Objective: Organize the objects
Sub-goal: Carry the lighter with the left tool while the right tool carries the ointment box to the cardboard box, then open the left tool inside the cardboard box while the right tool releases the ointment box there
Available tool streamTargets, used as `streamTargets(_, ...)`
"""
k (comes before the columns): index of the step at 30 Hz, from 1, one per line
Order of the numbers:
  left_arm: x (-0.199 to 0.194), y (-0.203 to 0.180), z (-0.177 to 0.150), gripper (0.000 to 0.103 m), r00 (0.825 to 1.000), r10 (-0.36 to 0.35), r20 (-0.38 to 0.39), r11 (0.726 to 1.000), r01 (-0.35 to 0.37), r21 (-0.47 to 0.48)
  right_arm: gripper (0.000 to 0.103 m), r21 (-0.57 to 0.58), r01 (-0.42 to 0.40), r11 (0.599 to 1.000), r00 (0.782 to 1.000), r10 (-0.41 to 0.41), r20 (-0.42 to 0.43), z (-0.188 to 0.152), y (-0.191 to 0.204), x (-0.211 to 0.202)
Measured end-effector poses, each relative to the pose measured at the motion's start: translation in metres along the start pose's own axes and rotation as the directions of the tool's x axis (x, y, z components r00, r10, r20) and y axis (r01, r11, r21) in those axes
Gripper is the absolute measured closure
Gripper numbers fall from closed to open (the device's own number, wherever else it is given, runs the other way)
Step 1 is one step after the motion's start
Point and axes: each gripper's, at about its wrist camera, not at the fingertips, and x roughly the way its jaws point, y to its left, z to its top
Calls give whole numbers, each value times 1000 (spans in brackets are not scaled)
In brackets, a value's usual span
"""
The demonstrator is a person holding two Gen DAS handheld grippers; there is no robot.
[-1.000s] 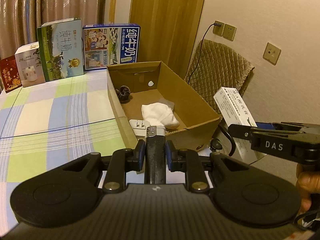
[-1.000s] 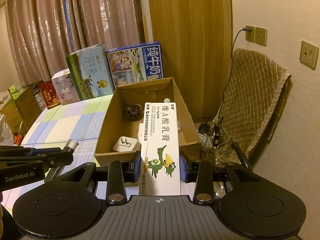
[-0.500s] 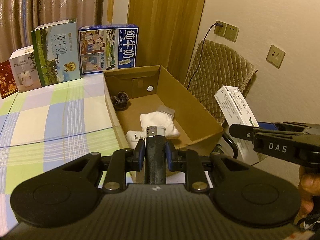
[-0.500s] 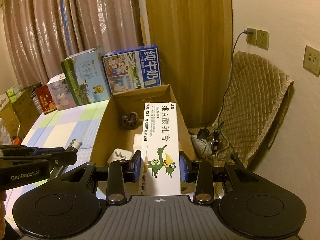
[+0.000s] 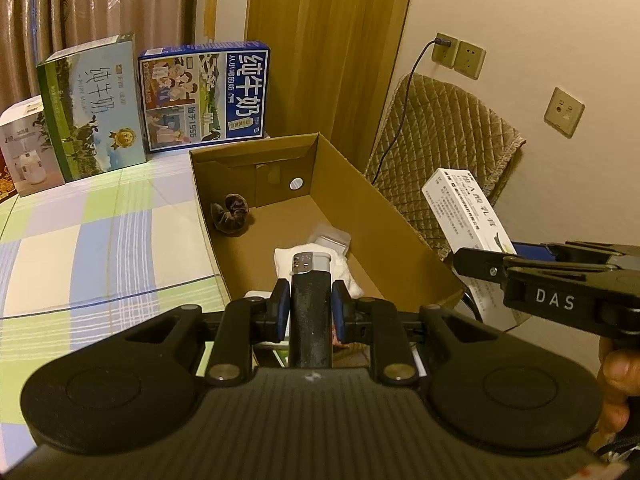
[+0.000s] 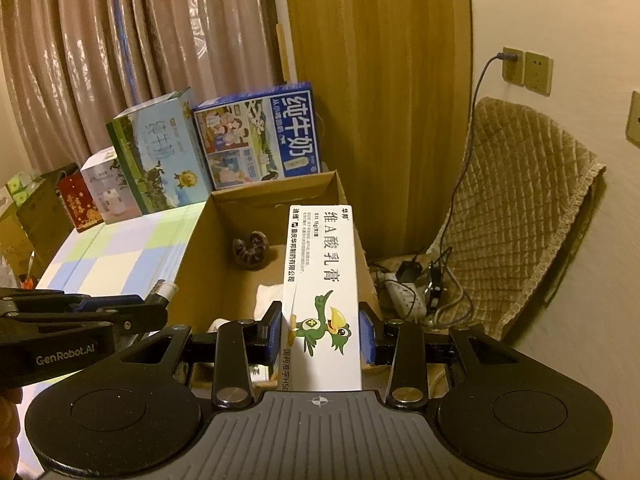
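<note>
Together, our left gripper (image 5: 310, 304) clamps a black lighter (image 5: 311, 312) and our right gripper (image 6: 320, 334) clamps a white ointment carton (image 6: 322, 292). Both hover over the open cardboard box (image 5: 384, 216), at twelve o'clock, holding a white cloth (image 5: 348, 272) and dark scrunchie (image 5: 231, 213).

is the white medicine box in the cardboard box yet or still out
Out. The white medicine box is clamped in the right gripper, held in the air at the near end of the cardboard box, not resting inside it.

Black left gripper (image 5: 310, 310) with blue pads (image 5: 283, 310).
</note>
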Motion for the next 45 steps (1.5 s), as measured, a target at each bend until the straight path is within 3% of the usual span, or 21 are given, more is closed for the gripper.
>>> streamTargets(21, 62, 22, 30, 85, 1000, -22, -20, 999, 21, -34, 68, 17, -8, 1000, 1000, 8, -29, 23, -6, 52)
streamTargets(24, 70, 25, 33, 76, 999, -26, -26, 998, 24, -54, 68, 17, -9, 1000, 999, 9, -31, 22, -8, 53)
streamTargets(45, 46, 45, 19, 66, 998, 31, -52, 997, -34, -69, 68, 9, -35, 999, 999, 36, -41, 21, 8, 51)
